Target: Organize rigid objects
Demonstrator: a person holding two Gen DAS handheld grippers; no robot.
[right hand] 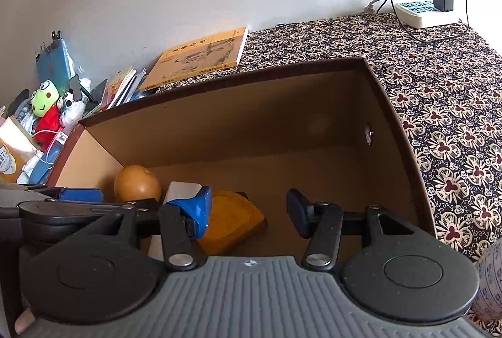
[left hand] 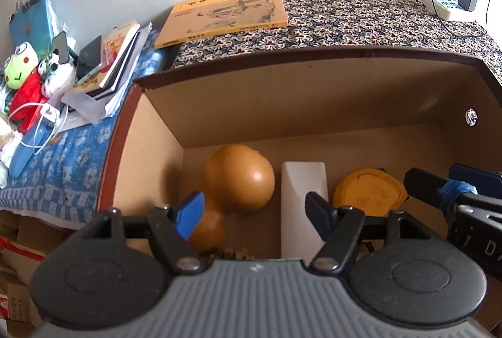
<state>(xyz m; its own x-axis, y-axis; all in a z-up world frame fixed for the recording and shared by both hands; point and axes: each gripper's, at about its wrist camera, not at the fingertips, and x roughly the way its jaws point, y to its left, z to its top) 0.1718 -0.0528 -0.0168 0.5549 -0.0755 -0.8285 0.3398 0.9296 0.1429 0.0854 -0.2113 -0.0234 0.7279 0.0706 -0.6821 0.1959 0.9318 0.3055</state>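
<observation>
An open cardboard box (left hand: 313,106) with a dark brown rim holds three things on its floor. A tan gourd (left hand: 241,178) lies at the left, a white block (left hand: 301,181) stands in the middle, and a yellow rounded case (left hand: 367,190) sits at the right. My left gripper (left hand: 252,215) hangs open over the gourd and the block, gripping nothing. My right gripper (right hand: 249,211) is also open inside the box, with the yellow case (right hand: 232,225) just past its left finger. Each gripper shows at the edge of the other's view.
The box rests on a dark flower-patterned cloth (right hand: 439,106). A yellow book (left hand: 226,15) lies behind it and a white power strip (left hand: 448,5) with a charger sits at the far right. To the left are stacked books (left hand: 119,52), phones and a plush frog (left hand: 18,68).
</observation>
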